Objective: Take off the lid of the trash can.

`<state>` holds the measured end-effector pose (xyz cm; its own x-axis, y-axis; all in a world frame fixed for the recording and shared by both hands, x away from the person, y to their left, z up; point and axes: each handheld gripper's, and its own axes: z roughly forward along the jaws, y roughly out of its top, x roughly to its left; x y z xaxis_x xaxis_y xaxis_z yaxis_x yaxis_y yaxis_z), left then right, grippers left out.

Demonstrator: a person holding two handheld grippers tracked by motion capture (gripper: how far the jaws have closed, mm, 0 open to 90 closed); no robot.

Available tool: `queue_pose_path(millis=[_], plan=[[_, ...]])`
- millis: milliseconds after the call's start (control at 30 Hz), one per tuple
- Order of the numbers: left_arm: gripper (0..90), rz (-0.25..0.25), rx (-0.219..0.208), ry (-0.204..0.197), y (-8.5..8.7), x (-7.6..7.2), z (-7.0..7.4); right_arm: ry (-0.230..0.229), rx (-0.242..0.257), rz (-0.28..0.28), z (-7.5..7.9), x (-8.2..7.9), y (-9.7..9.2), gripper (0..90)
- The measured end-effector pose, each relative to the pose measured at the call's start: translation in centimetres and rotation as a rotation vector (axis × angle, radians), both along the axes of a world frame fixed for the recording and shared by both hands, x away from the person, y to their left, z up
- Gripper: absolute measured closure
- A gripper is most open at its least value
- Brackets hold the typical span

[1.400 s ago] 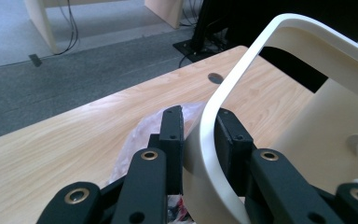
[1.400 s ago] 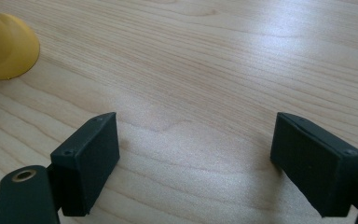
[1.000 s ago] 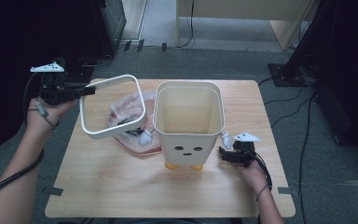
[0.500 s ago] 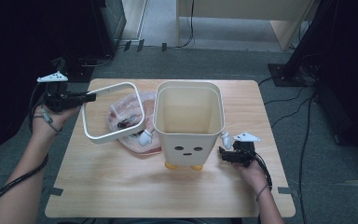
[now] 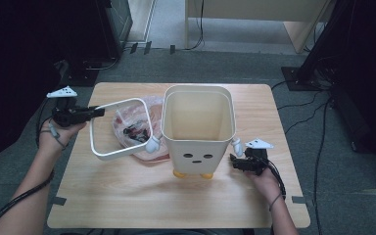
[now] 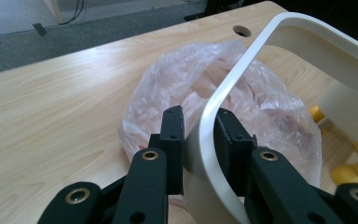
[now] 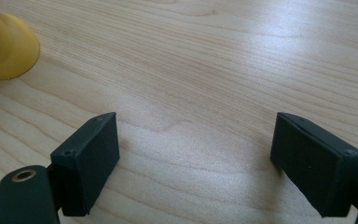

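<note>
- High view: the left gripper is held off the table's left side, its jaws clamped on the near edge of a white rim ring. The ring extends away from the jaws, tilted, over a plastic bag lying beside the cream bin. The right gripper rests low, just beside the bin's base, holding nothing.
- Left gripper view: the ring is pinched edge-on between the two pads; the bag lies directly beyond and below the jaws.
- Right gripper view: jaws stand wide apart over bare table; a yellow foot of the bin sits ahead to one side.
- Risk, judged: the narrow edge grip could let the ring pivot or slip, snagging the bag film; the unbraced bin could tip if struck.
</note>
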<state>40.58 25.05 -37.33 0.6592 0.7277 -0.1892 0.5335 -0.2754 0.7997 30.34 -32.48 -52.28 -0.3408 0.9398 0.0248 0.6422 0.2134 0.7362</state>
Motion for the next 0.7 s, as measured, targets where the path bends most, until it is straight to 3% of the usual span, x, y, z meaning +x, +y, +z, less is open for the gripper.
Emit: queue_pose_path(millis=[100,300,700], plan=[[75.7,-0.004,-0.013,0.007,0.0,-0.7,-1.2,0.0,0.001,0.0,0.0,0.0,0.0,15.1],[75.6,0.009,0.0,0.022,0.3,-1.1,-2.4,0.0,0.001,0.001,0.0,0.0,0.0,15.1],[75.6,-0.037,0.004,0.047,-0.9,-2.6,-5.2,0.001,0.002,0.001,0.0,-0.1,0.1,15.1]])
